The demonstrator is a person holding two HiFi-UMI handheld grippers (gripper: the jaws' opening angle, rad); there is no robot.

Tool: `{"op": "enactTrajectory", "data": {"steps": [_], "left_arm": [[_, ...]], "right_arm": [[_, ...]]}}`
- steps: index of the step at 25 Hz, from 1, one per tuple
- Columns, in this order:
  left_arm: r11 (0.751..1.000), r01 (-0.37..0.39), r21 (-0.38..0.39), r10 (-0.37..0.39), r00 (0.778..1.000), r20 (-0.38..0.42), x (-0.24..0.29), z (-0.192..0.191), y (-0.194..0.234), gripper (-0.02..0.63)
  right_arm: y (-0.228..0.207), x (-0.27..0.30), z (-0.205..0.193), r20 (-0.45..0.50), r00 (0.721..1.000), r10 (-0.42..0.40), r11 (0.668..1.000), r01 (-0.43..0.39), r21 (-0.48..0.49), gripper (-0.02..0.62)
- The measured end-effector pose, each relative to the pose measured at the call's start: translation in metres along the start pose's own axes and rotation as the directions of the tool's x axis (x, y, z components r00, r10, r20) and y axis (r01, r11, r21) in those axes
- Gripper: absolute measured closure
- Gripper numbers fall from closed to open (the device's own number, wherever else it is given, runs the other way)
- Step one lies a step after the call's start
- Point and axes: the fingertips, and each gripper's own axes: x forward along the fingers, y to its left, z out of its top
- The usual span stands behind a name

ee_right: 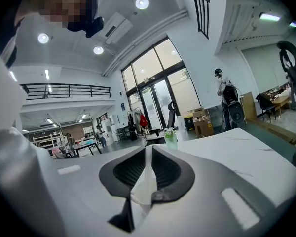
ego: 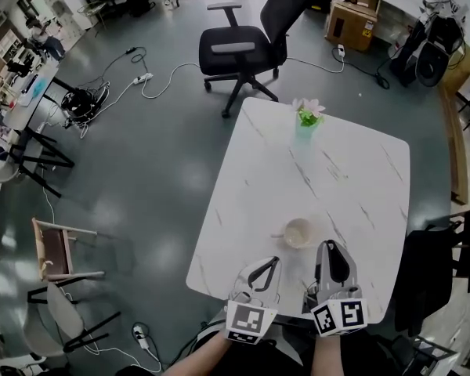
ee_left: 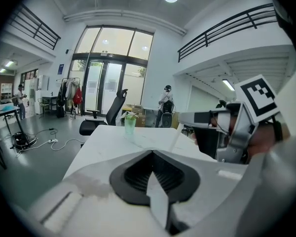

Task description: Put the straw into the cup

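The straw (ee_right: 143,181), seemingly the pale strip clamped between the right gripper's (ee_right: 149,149) nearly closed jaws, lies lengthwise along them, pointing ahead over the table (ego: 352,171). It is not yet in the cup (ego: 298,232), which stands empty just ahead of that gripper, so the insertion is still to do. The left gripper (ego: 272,263) hovers alongside, jaws together on nothing.

Open tabletop (ego: 329,171) between cup (ego: 298,232) and vase (ego: 306,121)
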Motion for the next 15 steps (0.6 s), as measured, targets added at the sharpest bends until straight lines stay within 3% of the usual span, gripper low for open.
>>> {"op": "enactTrajectory", "data": {"steps": [15], "left_arm": [[0.998,0.061,-0.011,-0.062,0.994,-0.087,0.034,-0.022,0.020,0.604]], "right_arm": [[-0.027,0.050,-0.048,-0.076,0.996,-0.056,0.998,0.058,0.024,0.555]]}}
